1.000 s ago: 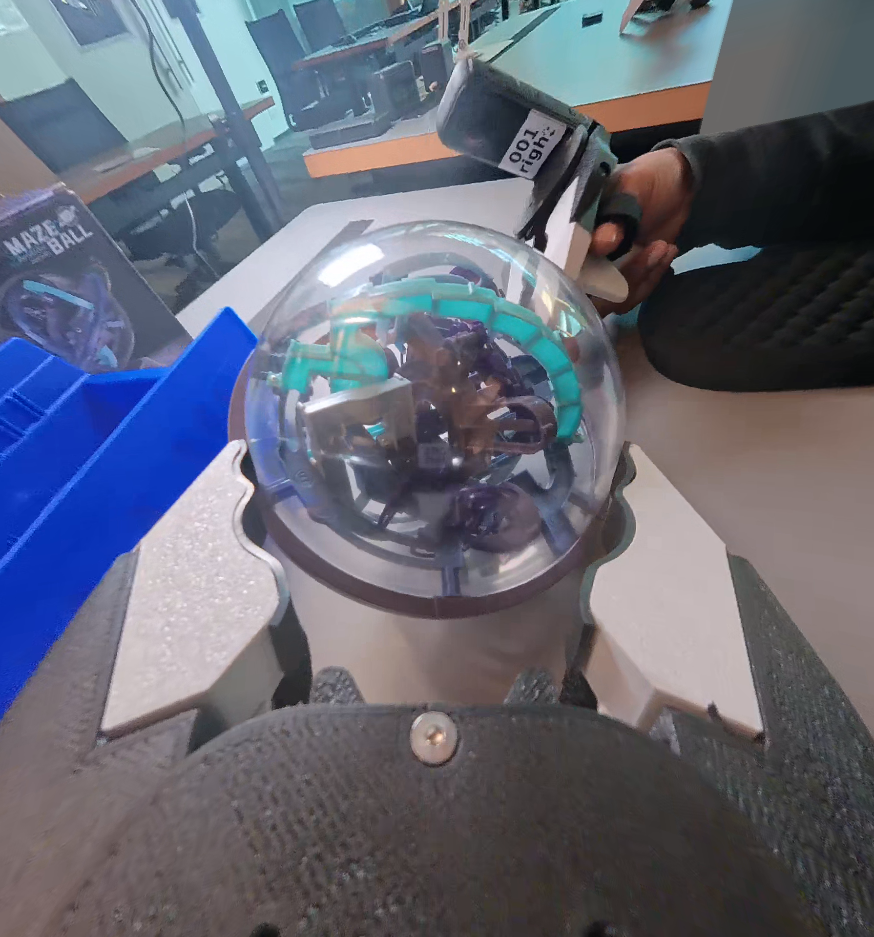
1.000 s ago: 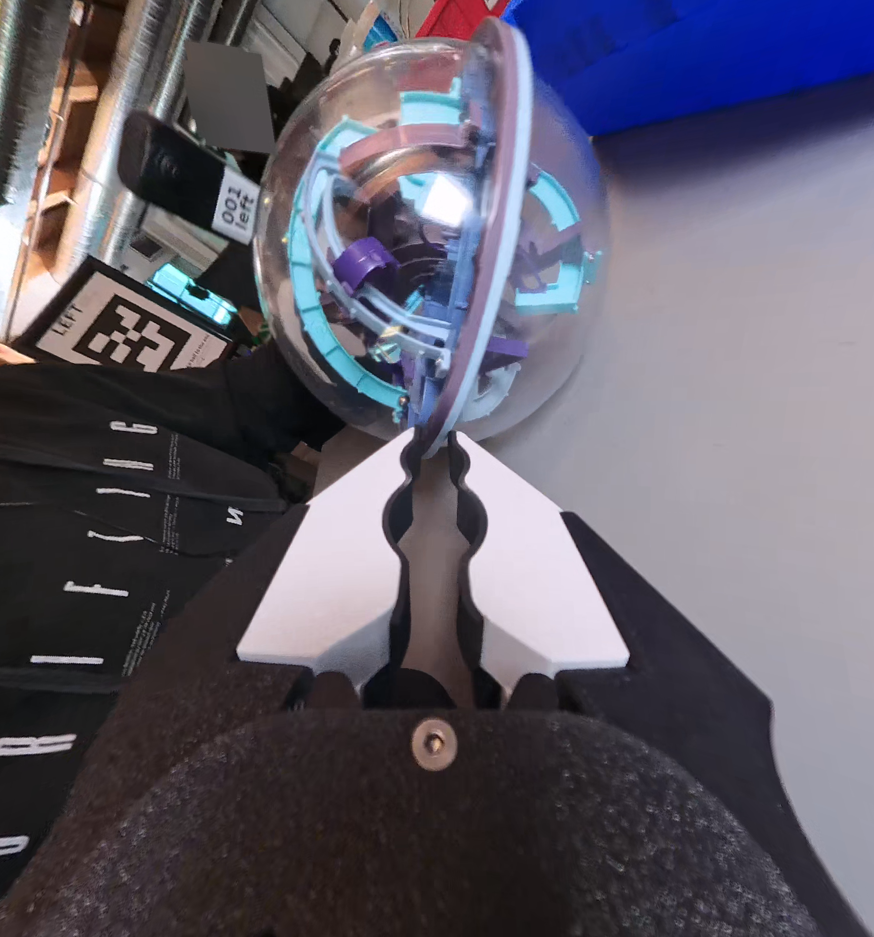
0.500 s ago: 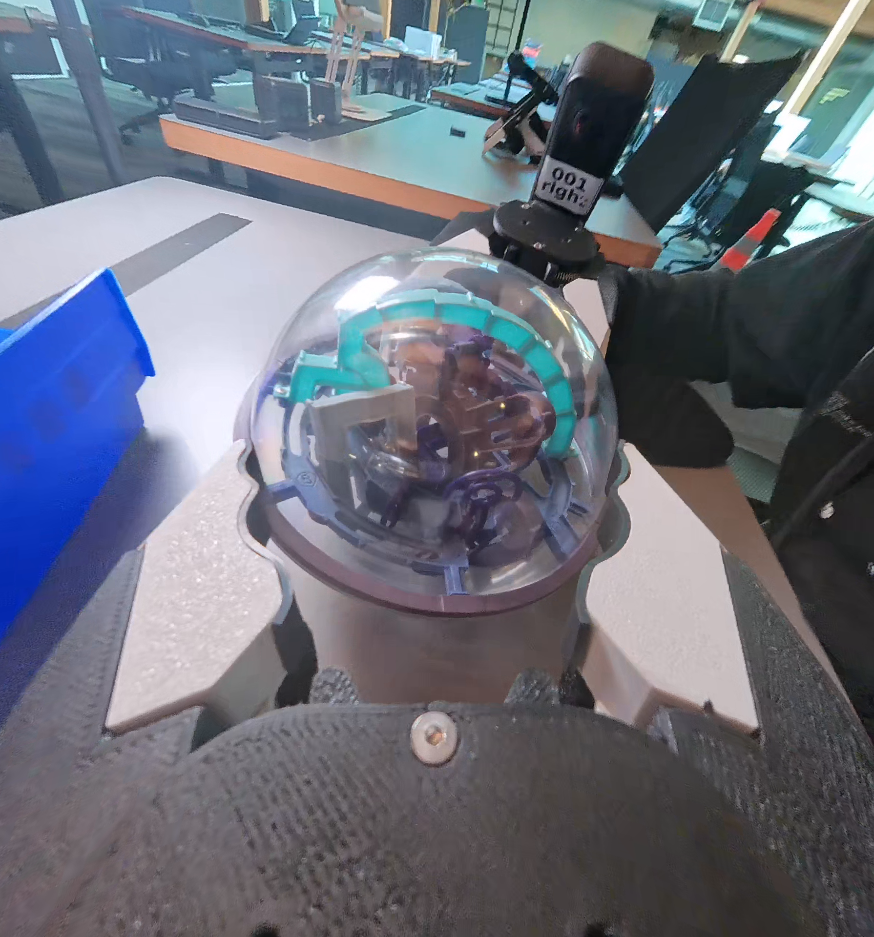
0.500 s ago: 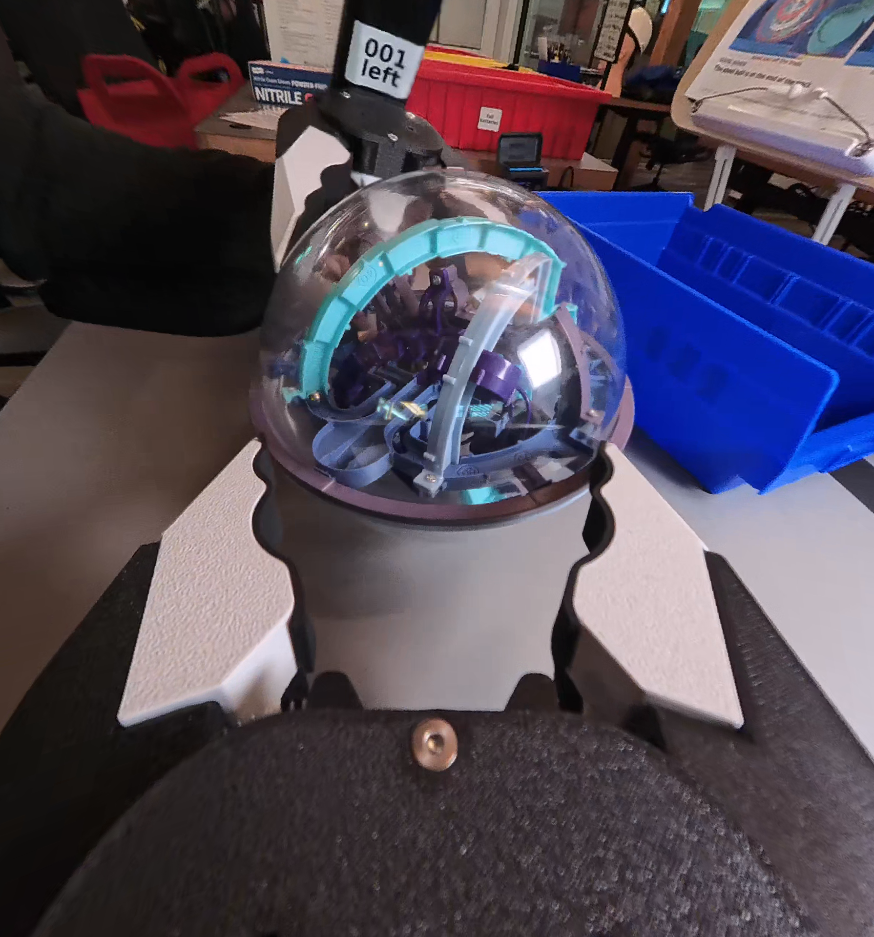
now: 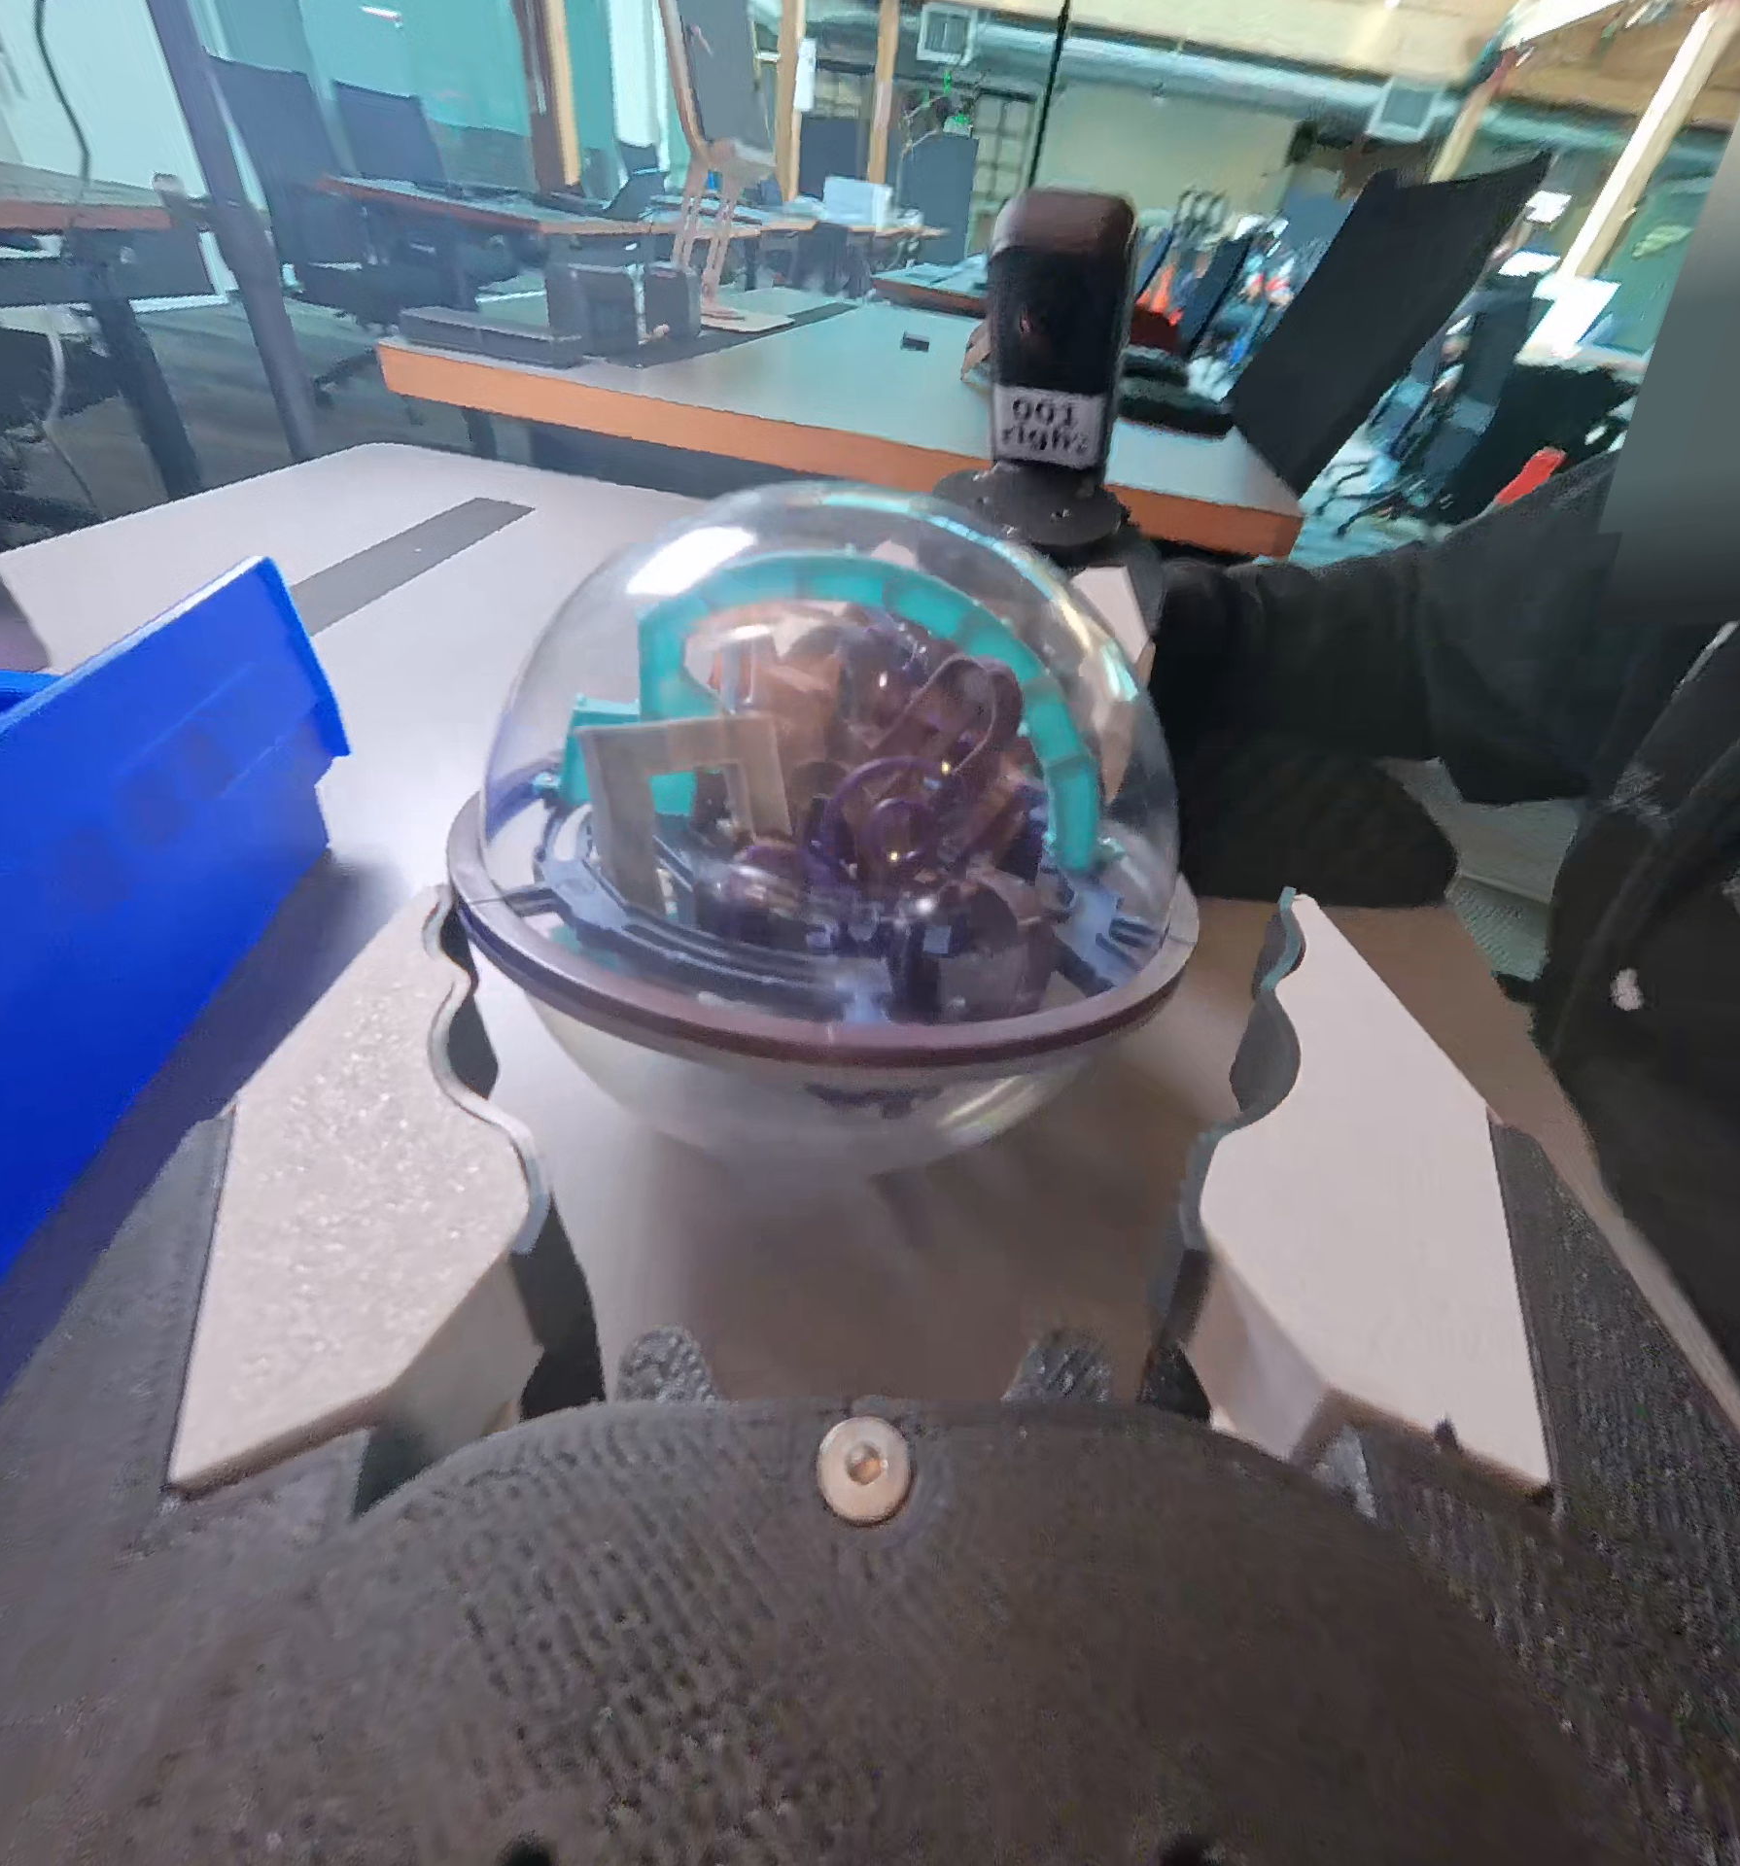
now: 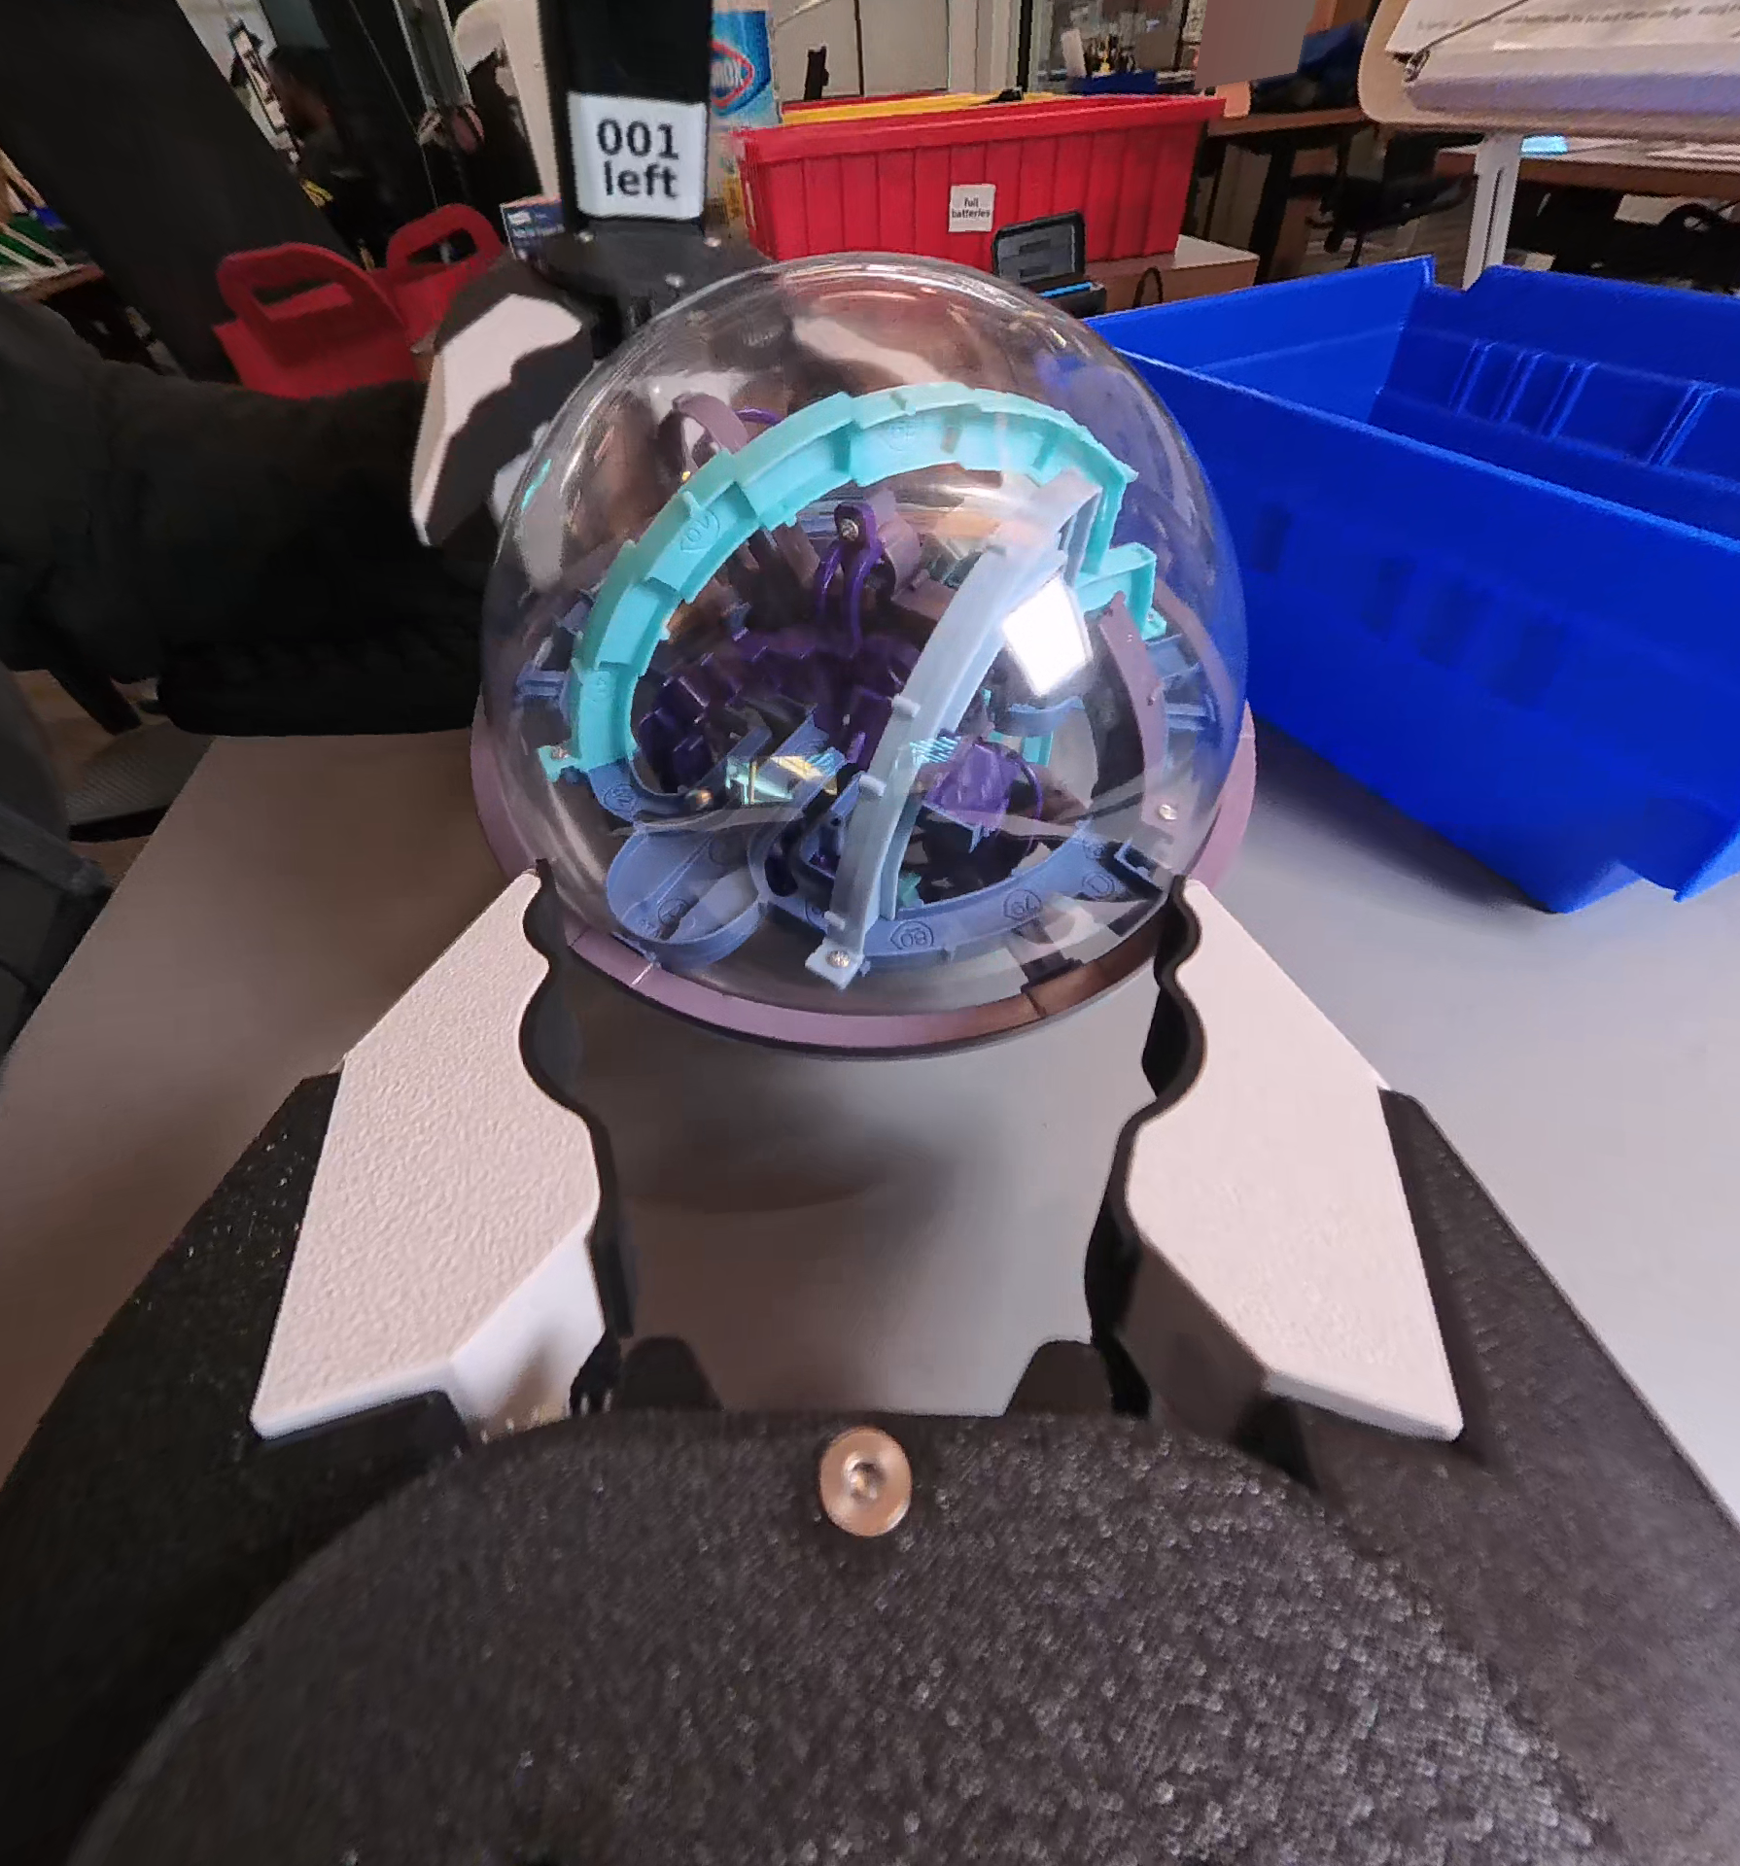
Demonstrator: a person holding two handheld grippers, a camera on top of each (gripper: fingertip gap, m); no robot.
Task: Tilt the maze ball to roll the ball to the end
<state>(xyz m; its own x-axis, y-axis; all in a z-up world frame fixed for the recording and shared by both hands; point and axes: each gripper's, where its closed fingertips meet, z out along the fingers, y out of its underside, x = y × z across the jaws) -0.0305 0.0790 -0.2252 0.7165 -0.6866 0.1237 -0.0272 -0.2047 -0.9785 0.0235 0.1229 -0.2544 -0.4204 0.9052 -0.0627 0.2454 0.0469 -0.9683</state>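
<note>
2 claws: right (image 6: pixel 861 939) grips maze ball (image 6: pixel 861 646); left (image 5: pixel 861 969) open.

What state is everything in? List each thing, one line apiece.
maze ball: upright, clear dome up, seam band nearly level.
left tool: open, with a clear gap between its right finger and the ball.
right tool: closed on the ball's lower half, with both fingertips against it.
blue bin: upright and open-topped on the table beside the ball.
</note>
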